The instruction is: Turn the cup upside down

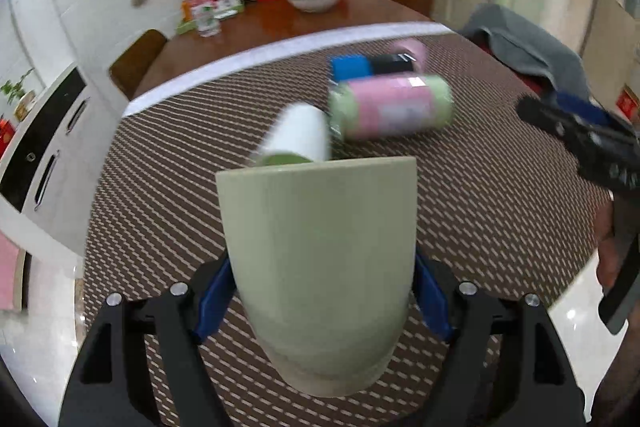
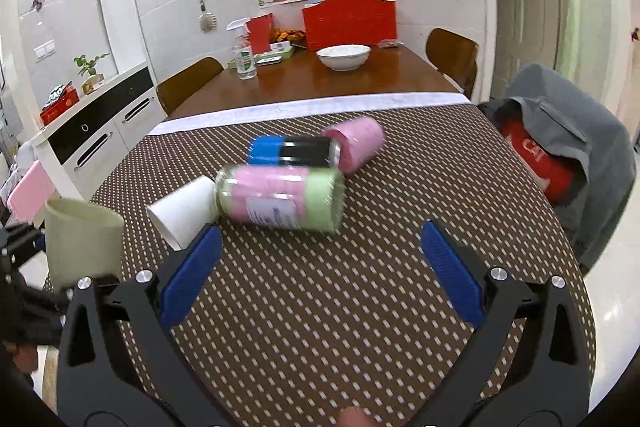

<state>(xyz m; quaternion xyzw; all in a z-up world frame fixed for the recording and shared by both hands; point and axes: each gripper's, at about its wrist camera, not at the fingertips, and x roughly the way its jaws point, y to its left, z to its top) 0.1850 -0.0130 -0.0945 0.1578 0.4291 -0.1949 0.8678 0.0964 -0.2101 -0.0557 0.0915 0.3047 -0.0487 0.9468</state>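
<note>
The left gripper [image 1: 320,291] has the pale green cup [image 1: 320,267] pinched between its blue pads [image 1: 214,301], low on the body near the narrow base, which leaves the wide rim clear. The cup is off the brown woven mat [image 1: 500,207], rim pointing away from the gripper, so it looks ready to be turned over rather than set down as it is. From the right wrist view the cup [image 2: 82,241] sits at the far left, above the mat's [image 2: 360,307] edge.

The right gripper [image 2: 318,271] hangs over the bare middle of the mat with its fingers spread wide and nothing between them; I judge it is simply kept out of the way.

Beyond the cup lies a cluster on its side: a white paper cup [image 2: 182,211] touching a pink-and-green jar [image 2: 280,199], with a blue-and-black bottle [image 2: 292,151] and a pink roll [image 2: 356,143] behind. The left view is smeared, so whether the held cup is tilting I cannot say for sure. The low grip suits a wrist roll, and the open mat nearby gives room to land the rim.
</note>
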